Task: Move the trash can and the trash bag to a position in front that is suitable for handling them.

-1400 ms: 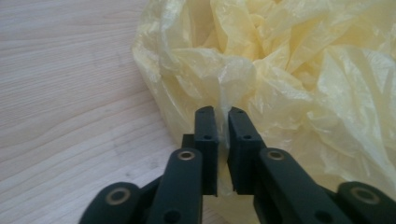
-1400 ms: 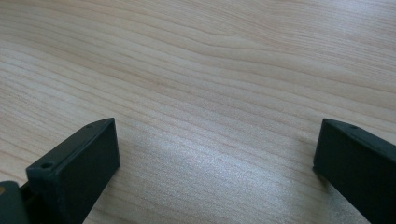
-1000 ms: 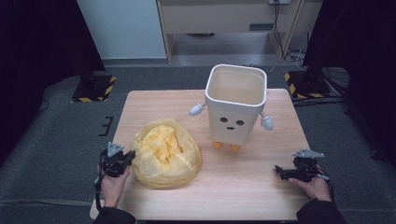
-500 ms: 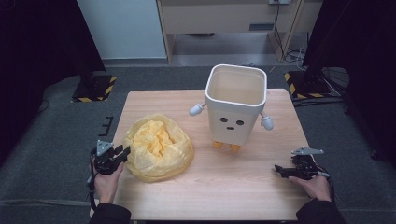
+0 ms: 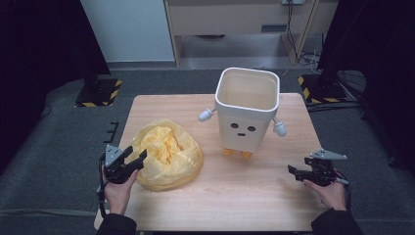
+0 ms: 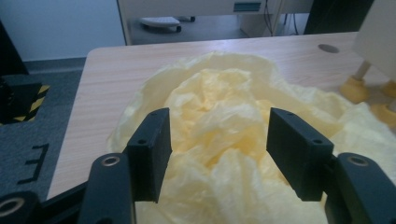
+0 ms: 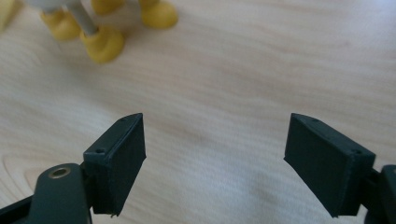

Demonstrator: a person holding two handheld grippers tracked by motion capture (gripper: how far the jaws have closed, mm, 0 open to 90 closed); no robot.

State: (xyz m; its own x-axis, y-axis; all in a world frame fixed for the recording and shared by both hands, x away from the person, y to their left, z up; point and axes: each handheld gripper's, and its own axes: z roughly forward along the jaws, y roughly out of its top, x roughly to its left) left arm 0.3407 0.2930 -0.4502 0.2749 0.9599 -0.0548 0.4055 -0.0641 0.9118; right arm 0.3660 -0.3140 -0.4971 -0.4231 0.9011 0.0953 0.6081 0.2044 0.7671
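A crumpled yellow plastic bag (image 5: 169,154) lies on the left half of the wooden table (image 5: 244,196). My left gripper (image 5: 137,160) is open at the bag's left edge; in the left gripper view its jaws stand wide apart over the yellow bag (image 6: 219,126) without pinching it. A white bin with a cartoon face, small arms and orange feet (image 5: 246,110) stands upright right of centre, its top open. My right gripper (image 5: 296,172) is open above bare wood at the table's right front, well apart from the bin. The bin's orange feet (image 7: 105,44) show at the top of the right gripper view.
The table's edges drop to grey carpet on all sides. Black stands with yellow-black striped bases (image 5: 98,93) sit on the floor at both far corners. A wooden cabinet (image 5: 235,19) with cables stands behind the table.
My left gripper has pulled back slightly toward the table's left front edge and now sits at the bag's rim. The bag has shifted a little. The right gripper has barely moved.
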